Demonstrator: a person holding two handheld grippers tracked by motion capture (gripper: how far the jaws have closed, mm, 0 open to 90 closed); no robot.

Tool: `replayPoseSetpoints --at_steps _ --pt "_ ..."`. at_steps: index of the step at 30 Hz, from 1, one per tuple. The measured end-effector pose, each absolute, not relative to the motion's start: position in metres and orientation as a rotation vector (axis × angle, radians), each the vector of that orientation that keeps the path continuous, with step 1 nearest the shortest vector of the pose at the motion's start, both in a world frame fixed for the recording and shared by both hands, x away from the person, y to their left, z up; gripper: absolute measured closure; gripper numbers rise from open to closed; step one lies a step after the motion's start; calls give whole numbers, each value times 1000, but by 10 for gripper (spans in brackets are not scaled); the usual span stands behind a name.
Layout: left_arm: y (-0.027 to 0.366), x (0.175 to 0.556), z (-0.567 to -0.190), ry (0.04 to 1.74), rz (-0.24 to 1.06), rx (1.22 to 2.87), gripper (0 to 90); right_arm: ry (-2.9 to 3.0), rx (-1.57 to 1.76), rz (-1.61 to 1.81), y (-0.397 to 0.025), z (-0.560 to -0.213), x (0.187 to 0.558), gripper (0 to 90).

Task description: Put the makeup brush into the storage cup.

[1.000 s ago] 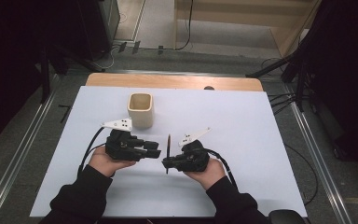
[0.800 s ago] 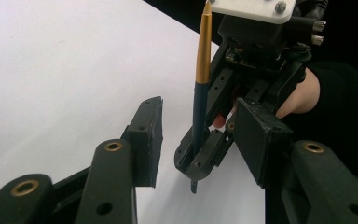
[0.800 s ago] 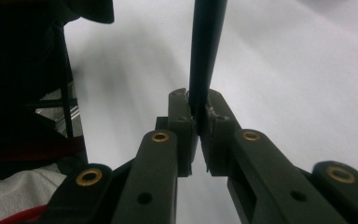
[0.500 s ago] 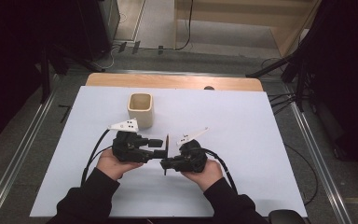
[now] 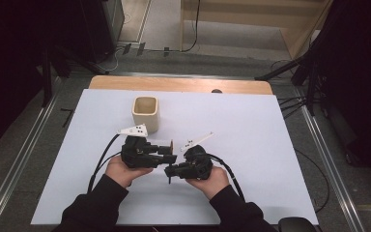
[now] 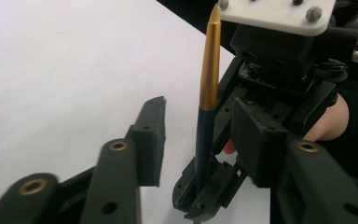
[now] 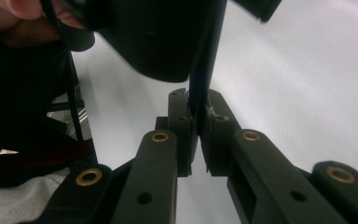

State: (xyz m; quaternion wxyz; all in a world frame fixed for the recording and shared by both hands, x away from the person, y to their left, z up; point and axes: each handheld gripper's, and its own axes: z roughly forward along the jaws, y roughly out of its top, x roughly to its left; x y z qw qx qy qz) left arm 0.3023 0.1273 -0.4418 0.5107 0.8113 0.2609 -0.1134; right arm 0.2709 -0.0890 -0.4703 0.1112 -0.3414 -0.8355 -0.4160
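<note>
A pen with a dark blue barrel and a gold upper part [image 6: 209, 70] stands upright between the two hands. My right gripper [image 7: 198, 116] is shut on its lower barrel [image 7: 204, 70]. My left gripper [image 6: 203, 135] is open, one jaw on each side of the pen, neither touching it. In the high view the left gripper [image 5: 170, 153] and right gripper [image 5: 170, 170] meet at the table's front middle, with the pen [image 5: 171, 145] between them.
A cream square cup [image 5: 146, 113] stands upright behind the left hand, its mouth empty. The white table top [image 5: 251, 125] has free room to the right and left. Cables trail from both grippers toward the front edge.
Both hands have come together at the middle: the left gripper moved right until its open jaws stand around the pen, and the right gripper shifted left with the pen.
</note>
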Motion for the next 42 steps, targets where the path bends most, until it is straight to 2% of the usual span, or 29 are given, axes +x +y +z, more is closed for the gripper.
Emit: replayPoseSetpoints --at_steps 3,21,31,32,37,42 --pt "127 302 -443 645 -280 1938 639 -2452 -1003 -1222 -89 -470 271 841" --pt "124 302 -448 680 -296 1932 827 -2442 -1031 -1200 -89 -471 272 840" --pt "124 303 -449 710 -312 1927 834 -2450 -1028 -1204 -89 -472 273 829" --pt "124 304 -449 710 -312 1932 835 -2450 -1027 -1206 -89 -472 273 803" --pt "127 305 -448 716 -312 1945 838 -2533 -988 -1289 -89 -472 270 564" --pt "130 306 -445 722 -302 1942 837 -2592 -942 -1345 -90 -472 266 442"
